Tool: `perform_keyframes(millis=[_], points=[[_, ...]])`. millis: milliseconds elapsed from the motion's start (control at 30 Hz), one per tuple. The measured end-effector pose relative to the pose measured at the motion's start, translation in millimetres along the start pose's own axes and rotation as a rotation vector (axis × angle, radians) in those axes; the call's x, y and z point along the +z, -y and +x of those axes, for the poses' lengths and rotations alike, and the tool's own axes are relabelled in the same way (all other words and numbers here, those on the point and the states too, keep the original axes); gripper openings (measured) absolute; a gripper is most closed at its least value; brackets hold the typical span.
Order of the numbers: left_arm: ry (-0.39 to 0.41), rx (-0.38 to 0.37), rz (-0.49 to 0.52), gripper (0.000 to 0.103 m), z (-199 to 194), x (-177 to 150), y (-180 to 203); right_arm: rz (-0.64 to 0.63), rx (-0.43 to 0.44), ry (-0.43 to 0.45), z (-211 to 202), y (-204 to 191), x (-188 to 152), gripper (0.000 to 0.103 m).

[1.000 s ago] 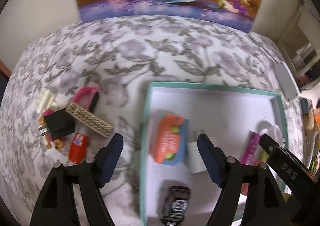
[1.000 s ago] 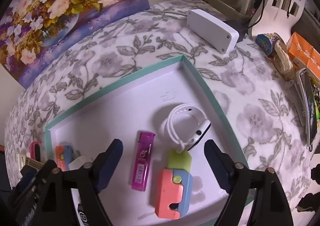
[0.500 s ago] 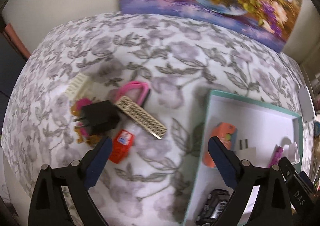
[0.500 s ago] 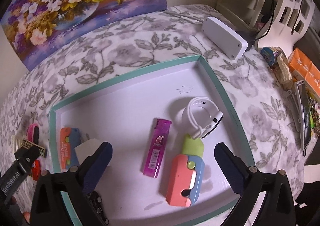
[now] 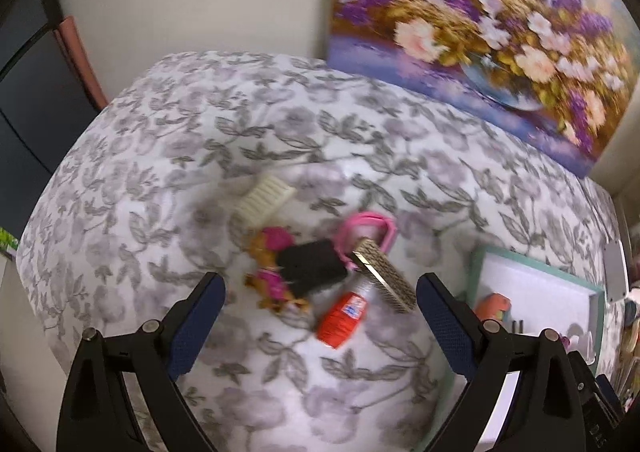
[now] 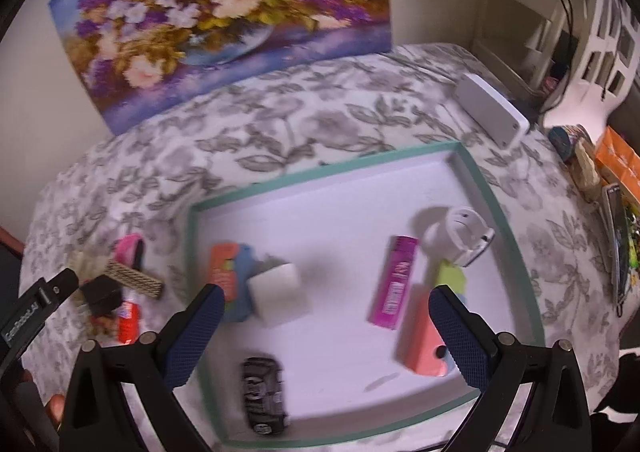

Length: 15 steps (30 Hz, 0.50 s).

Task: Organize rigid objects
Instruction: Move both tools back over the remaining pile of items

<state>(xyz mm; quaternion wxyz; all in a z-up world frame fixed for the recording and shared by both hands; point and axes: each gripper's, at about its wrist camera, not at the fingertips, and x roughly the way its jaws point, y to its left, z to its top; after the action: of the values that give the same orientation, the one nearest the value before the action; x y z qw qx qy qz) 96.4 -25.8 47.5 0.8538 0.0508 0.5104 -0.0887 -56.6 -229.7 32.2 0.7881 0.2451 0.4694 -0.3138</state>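
Floral-cloth tabletop: left gripper (image 5: 320, 316) wide open, empty, above the pile by the teal tray (image 6: 516, 248) left rim; risk: red glue bottle (image 5: 343, 319) rolls, dragging black charger (image 5: 313, 266); right gripper (image 6: 324, 332) open, empty

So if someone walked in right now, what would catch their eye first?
Probably the big flower painting propped against the wall behind the floral tablecloth. Next, the teal-rimmed tray holding a bright purple lighter, and the heap left of it, where a red bottle lies between the open left gripper's fingers.
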Motion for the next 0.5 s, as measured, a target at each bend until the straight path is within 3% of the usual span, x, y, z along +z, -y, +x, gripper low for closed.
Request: perform_keyframes(millis=[500], points=[[-0.091, 0.020, -0.105, 0.097, 20.5, 4.9, -69.0, -0.078, 0.085, -0.022, 13.5, -62.1, -7.4, 0.103]])
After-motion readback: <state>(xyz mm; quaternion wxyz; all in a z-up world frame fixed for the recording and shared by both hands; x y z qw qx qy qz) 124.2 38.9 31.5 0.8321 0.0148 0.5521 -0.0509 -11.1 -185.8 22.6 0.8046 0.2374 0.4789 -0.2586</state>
